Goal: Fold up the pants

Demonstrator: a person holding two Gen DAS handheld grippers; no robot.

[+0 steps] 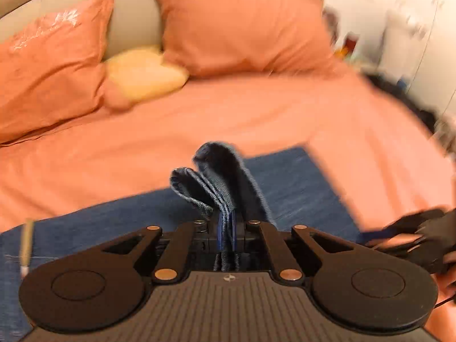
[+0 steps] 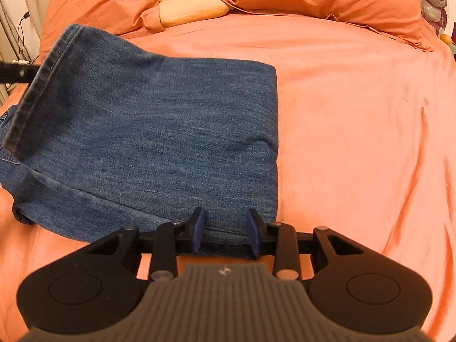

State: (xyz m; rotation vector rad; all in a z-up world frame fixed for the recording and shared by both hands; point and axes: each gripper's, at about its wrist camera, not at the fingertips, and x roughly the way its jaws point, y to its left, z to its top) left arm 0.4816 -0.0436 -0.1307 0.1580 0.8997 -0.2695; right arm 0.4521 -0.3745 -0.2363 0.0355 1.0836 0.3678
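Blue jeans (image 2: 171, 131) lie folded on an orange bedsheet (image 2: 356, 114). My left gripper (image 1: 226, 236) is shut on a bunched leg hem (image 1: 211, 176), whose denim layers stand up between the blue pads, above the rest of the jeans (image 1: 285, 188). In the right wrist view that hem (image 2: 37, 85) hangs raised at the left. My right gripper (image 2: 226, 232) sits at the near folded edge of the jeans. The thick fold fills the gap between its blue pads (image 2: 199, 228), which press on it. The right tool's black body (image 1: 424, 236) shows blurred at the right edge of the left wrist view.
Two orange pillows (image 1: 242, 28) (image 1: 48, 65) and a yellow cushion (image 1: 145, 71) lean on a beige headboard (image 1: 131, 22). Cables (image 2: 21, 28) hang left of the bed. Bedside clutter (image 2: 436, 2) stands at the far right. Bare sheet spreads right of the jeans.
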